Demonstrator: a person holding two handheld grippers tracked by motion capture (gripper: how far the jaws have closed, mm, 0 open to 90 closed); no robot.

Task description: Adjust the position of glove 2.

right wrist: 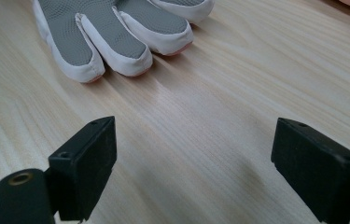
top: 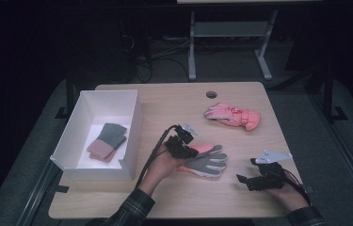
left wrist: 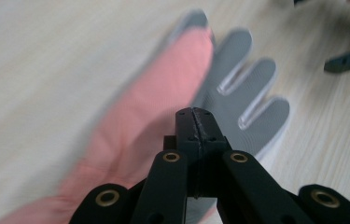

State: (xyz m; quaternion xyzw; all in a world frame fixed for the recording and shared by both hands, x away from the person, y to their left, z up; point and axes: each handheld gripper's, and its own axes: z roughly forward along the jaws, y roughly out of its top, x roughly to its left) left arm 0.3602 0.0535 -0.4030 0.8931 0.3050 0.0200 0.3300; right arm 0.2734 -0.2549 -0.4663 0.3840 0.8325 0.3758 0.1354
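worktop (top: 174,101): light wood, largest thing in view; its far half is bare, and there is free room between the two pink gloves and along the near edge.
box (top: 134,123): white, open top, stands at the left edge of the worktop; tall walls, so anything dropped in must clear the rim. Already holds a folded green and pink pair of gloves (top: 107,141), with room left on the far side.
far glove (top: 233,115): pink, padded, lies near the far right part of the worktop, well apart from both claws.
near glove (top: 204,160): pink back, grey textured palm, white piping; lies flat mid-worktop, just right of the box, fingers pointing to the right claw. Judged soft, light, floppy; it will droop if lifted at one end, not fragile. The cuff or the pink edge looks the best place to pinch.
left claw (left wrist: 194,114): clenched, jaws meet with a thin fold of the near glove likely nipped between them; a tip-only hold, it may slip.
right claw (right wrist: 193,163): released, jaws wide, nothing between them, low over bare wood just short of the fingertips.
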